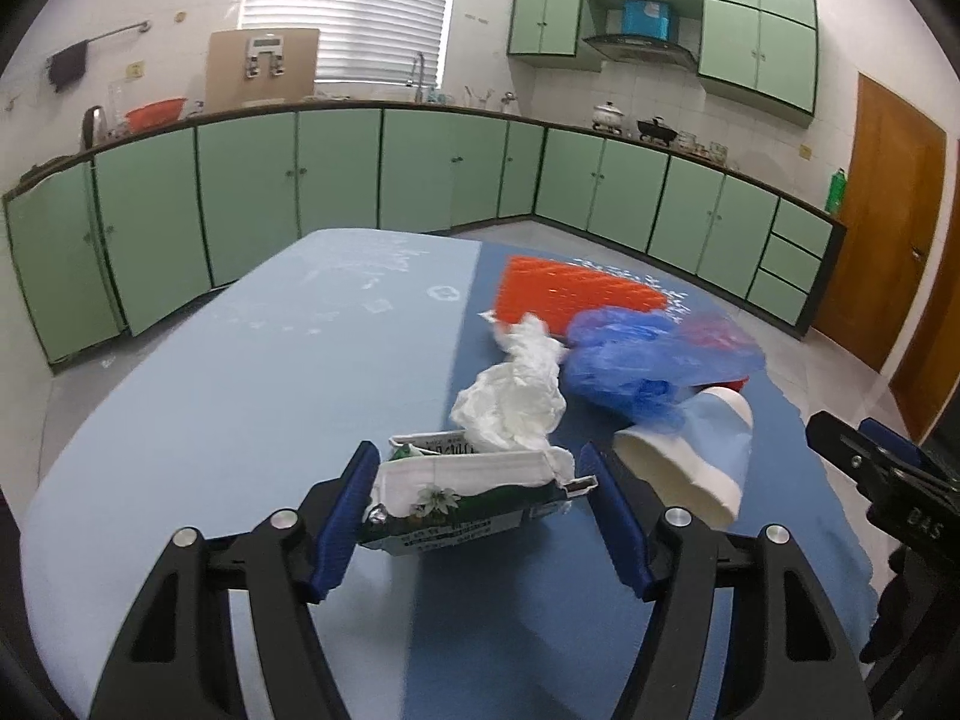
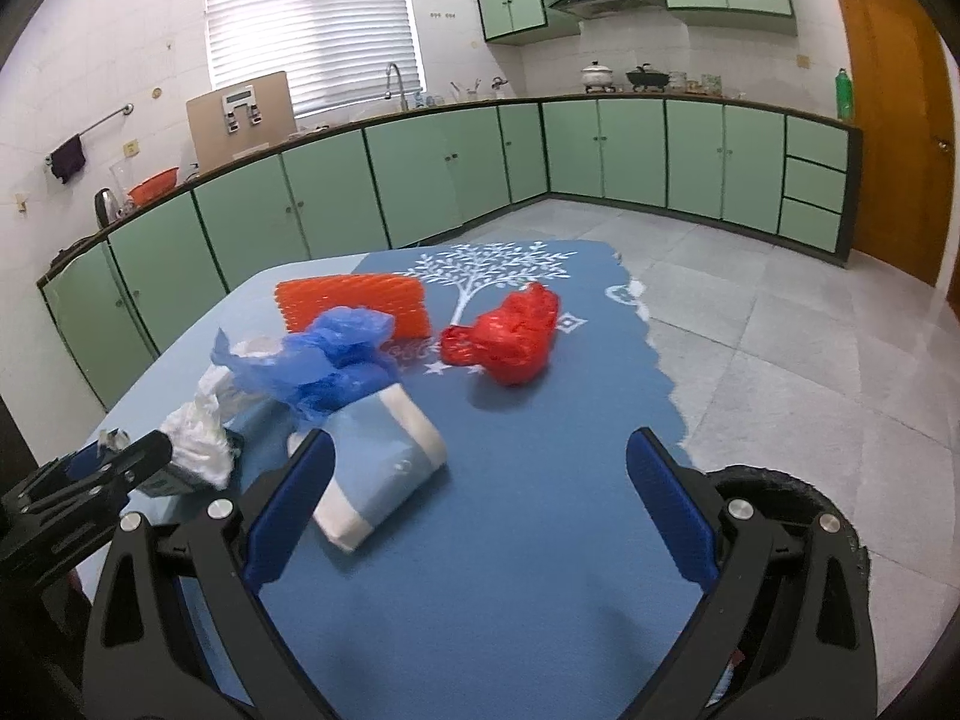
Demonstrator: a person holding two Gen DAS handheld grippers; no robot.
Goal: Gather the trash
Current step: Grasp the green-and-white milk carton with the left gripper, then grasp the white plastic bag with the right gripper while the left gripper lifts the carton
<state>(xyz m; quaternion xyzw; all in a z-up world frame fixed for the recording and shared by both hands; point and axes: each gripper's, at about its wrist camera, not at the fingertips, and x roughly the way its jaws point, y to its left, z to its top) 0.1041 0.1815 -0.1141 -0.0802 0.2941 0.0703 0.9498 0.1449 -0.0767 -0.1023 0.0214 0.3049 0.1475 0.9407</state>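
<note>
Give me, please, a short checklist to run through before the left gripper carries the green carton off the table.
1. Green carton sits between left gripper fingers: ok.
2. Both pads pressing on it: cannot tell; the right one seems only to meet the carton's corner.
3. White tissue clear of the carton: not ok, it touches.
4. Paper cup outside the jaws: ok.
5. Right gripper empty and open: ok.

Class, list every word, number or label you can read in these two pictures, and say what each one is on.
"8 A S": embossed upside down on the right gripper, seen from the left wrist.
Green carton held in the left gripper: print too blurred to read.
Scale on the counter: display unreadable.
</note>
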